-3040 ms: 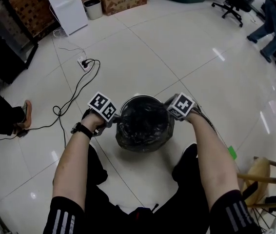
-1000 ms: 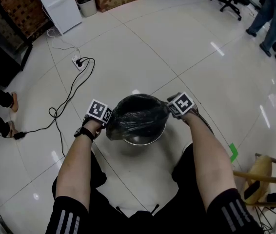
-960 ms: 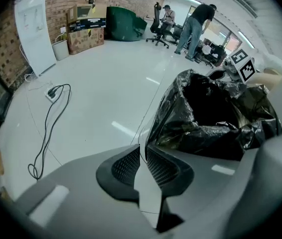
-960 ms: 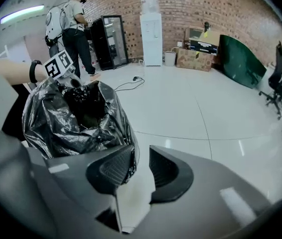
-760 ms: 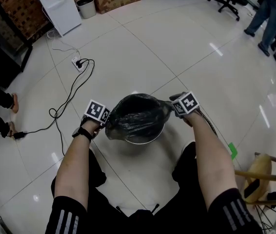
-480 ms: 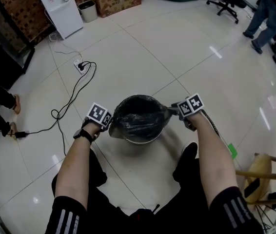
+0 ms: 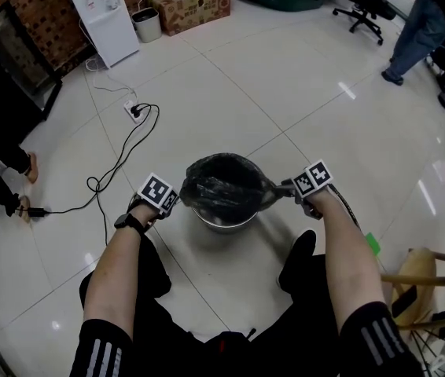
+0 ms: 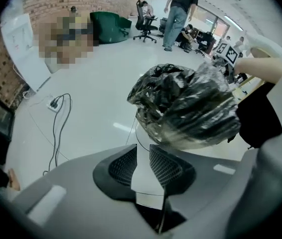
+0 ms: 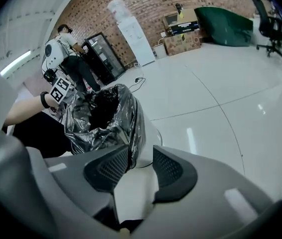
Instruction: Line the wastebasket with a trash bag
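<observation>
The fingers of the left gripper (image 7: 175, 202) and right gripper (image 7: 287, 188) are just opened and held apart, so the trash bag (image 7: 224, 188) is released, left bunched atop the wastebasket (image 7: 222, 221), apparently not yet seated.

Wastebasket (image 7: 221, 221): round, pale-walled, upright on the white tiled floor (image 7: 285, 93). Visible only as a curved band of lower wall beneath the plastic.

Trash bag (image 7: 224, 188): black, thin, glossy, heavily crinkled. Seated in the mouth of the wastebasket, bunched and puffed up above the rim, not pulled flat. Draped loosely outward over the upper wall, reaching partway down. Drawn out to a point on the right side. Open at the top in the right gripper view, with a dark hollow inside. Translucent grey where stretched against the wall.
</observation>
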Demonstrator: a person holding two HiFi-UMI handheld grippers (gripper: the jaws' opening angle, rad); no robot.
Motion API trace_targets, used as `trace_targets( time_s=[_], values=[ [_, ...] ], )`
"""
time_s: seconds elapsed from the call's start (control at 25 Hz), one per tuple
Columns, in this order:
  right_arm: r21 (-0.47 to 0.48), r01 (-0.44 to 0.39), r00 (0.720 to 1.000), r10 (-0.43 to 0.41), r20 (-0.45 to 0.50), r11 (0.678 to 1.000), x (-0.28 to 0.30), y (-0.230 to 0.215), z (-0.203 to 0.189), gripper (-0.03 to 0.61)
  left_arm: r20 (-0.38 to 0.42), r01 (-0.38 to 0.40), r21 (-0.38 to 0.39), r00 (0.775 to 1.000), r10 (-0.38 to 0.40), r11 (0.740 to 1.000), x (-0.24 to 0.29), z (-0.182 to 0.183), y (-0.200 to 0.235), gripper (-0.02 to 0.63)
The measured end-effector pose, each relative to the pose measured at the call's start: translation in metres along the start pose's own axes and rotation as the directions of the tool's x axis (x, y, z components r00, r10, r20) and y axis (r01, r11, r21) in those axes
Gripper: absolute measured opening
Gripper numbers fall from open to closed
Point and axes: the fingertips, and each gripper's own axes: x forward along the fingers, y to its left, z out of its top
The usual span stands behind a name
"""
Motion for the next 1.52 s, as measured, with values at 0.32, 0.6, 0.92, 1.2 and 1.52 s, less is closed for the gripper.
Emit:
trace_targets(
  time_s=[0.32, 0.6, 0.92, 1.2, 1.52],
  values=[
    [-0.044, -0.008, 1.000, 0.007, -0.031, 0.999, -0.009, 0.012, -0.017, 0.161, 0.156, -0.160, 0.324, 0.981, 0.114, 0.932, -0.080, 0.033, -0.058, 0.154],
    [-0.109, -0.004, 1.000, 0.002, -0.021, 0.994, -0.010, 0.032, -0.014, 0.161, 0.219, -0.173, 0.313, 0.970, 0.107, 0.934, -0.064, 0.039, -0.111, 0.258],
    [-0.141, -0.012, 1.000, 0.013, 0.007, 0.990, -0.014, 0.039, -0.013, 0.161, 0.203, -0.287, 0.465, 0.955, 0.215, 0.838, -0.033, 0.046, -0.114, 0.141],
    [-0.107, -0.024, 1.000, 0.024, 0.001, 0.994, -0.014, 0.027, -0.018, 0.161, 0.141, -0.217, 0.505, 0.976, 0.167, 0.836, -0.029, 0.030, -0.120, 0.004],
    [-0.180, -0.012, 1.000, 0.017, 0.026, 0.984, -0.041, 0.028, -0.007, 0.161, 0.045, -0.063, 0.561, 0.998, 0.045, 0.825, -0.029, -0.011, -0.158, 0.004]
  ],
)
